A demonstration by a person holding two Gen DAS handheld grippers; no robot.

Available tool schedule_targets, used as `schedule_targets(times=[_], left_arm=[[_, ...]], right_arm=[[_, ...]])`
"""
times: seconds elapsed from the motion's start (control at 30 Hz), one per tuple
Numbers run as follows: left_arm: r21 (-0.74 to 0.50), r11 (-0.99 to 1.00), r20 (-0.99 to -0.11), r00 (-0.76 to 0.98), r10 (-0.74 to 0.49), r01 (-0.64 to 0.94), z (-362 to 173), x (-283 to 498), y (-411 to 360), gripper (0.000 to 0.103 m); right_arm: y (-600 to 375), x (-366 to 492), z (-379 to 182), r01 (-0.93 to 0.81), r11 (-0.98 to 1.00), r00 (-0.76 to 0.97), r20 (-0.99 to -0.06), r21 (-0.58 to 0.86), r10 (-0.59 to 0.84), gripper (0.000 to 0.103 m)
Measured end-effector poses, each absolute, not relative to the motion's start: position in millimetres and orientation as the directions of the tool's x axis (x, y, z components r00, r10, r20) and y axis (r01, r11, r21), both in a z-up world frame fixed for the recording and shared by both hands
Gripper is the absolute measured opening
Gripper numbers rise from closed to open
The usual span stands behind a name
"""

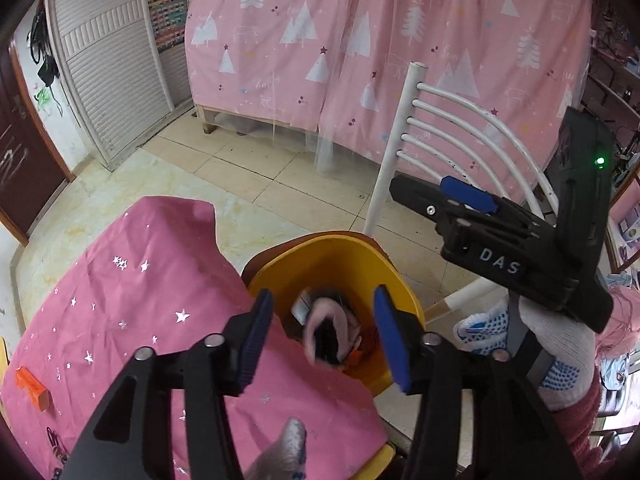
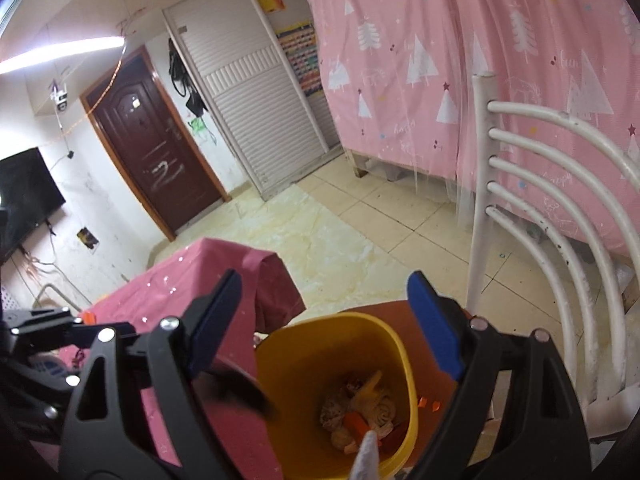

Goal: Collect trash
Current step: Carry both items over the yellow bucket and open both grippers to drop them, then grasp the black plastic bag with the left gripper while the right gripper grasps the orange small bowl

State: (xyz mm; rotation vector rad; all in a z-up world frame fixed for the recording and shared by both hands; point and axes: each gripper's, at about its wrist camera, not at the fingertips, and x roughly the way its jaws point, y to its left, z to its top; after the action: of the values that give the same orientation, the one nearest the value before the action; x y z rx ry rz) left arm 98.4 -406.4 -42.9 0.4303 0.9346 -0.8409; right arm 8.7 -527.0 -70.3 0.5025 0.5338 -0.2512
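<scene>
A yellow bin (image 1: 340, 256) (image 2: 304, 356) stands on a brown seat beside the pink-clothed table (image 1: 132, 288). My left gripper (image 1: 324, 340) hangs open right above the bin's mouth. A blurred pink and black scrap (image 1: 326, 334) is between its blue pads, touching neither. Paper and orange scraps (image 2: 360, 412) lie at the bin's bottom. My right gripper (image 2: 326, 320) (image 1: 432, 196) stands open over the bin's far rim, nothing in it, held by a white gloved hand (image 1: 556, 344). A dark blurred bit (image 2: 244, 394) shows at the bin's left rim. An orange scrap (image 1: 32, 388) lies on the table.
A white metal chair back (image 1: 440, 128) (image 2: 540, 208) rises right of the bin. Small orange bits (image 2: 428, 403) lie on the brown seat (image 2: 400, 316). A pink curtain (image 1: 360, 48) hangs behind, with tiled floor (image 2: 360, 232) between. A pale blurred tip (image 2: 366, 452) pokes in at the bottom edge.
</scene>
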Motion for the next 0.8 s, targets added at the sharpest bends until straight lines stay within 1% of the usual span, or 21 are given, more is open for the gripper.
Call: schedule_targets(times=[0.27, 0.5, 0.8], left_arm=[[-0.030, 0.633, -0.829, 0.335, -0.448, 0.773, -34, 98, -392, 0.046], [-0.053, 0.676, -0.801, 0.374, -0.469, 0.735, -16, 106, -353, 0.046], [-0.082, 0.734, -0.778, 0.417, -0.470, 0.674, -6, 118, -300, 0.046]], right_arm=[[-516, 19, -71, 0.322, 0.862, 0.837, -0.544, 0.390, -0.066, 0.082], [-487, 31, -63, 0.266, 0.892, 0.837, -0.546, 0.365, -0.026, 0.082], [-441, 50, -53, 0.188, 0.925, 0.831, -0.555, 0.329, 0.028, 0.082]])
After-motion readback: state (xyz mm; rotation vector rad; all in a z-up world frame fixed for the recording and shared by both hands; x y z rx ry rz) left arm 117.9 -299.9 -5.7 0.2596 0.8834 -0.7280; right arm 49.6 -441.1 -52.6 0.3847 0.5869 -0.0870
